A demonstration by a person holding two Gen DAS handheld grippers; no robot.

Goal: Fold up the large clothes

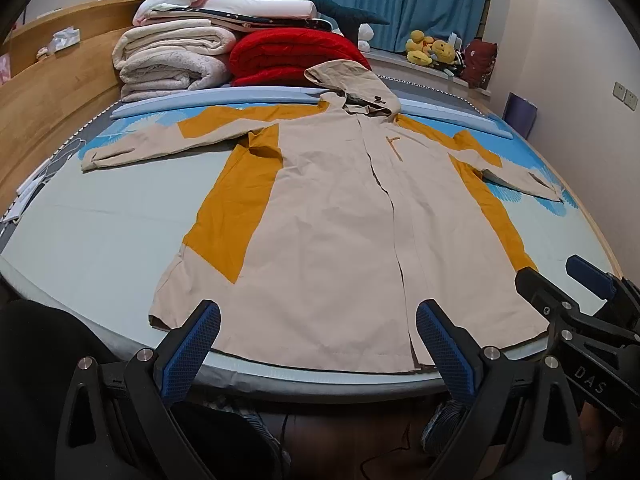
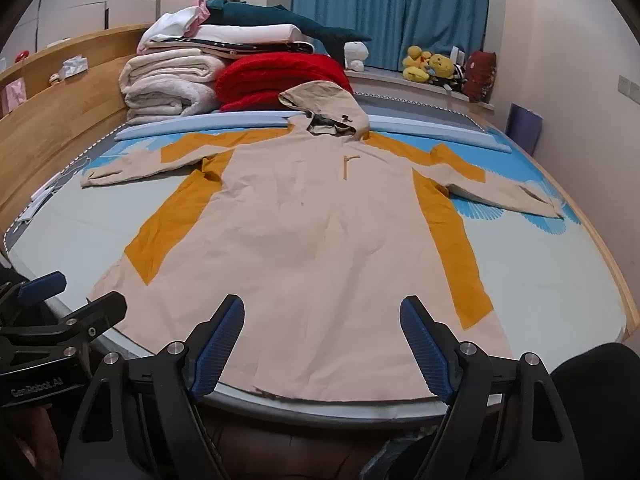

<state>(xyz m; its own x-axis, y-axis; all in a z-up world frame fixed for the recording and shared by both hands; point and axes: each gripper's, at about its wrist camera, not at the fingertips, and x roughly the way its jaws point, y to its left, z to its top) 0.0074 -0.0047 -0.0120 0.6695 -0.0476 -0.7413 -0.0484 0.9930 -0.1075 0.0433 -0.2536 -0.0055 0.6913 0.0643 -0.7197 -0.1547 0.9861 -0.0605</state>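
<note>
A large beige hooded jacket [image 1: 332, 216] with mustard-yellow panels lies flat, front up, on the bed, sleeves spread to both sides and hood toward the far end. It also shows in the right wrist view [image 2: 296, 240]. My left gripper [image 1: 318, 336] is open and empty, held just above the jacket's near hem. My right gripper [image 2: 322, 332] is open and empty, over the near hem a little further right. The right gripper also shows at the right of the left wrist view [image 1: 560, 276]. The left gripper shows at the left of the right wrist view [image 2: 76, 292].
The bed [image 1: 100, 232] has a grey-blue sheet and a wooden side rail [image 1: 48, 108] on the left. Folded white blankets [image 1: 172, 60], a red blanket [image 1: 296, 56] and a dark plush stack stand at the far end. Yellow plush toys [image 1: 432, 50] sit on the sill. A wall runs on the right.
</note>
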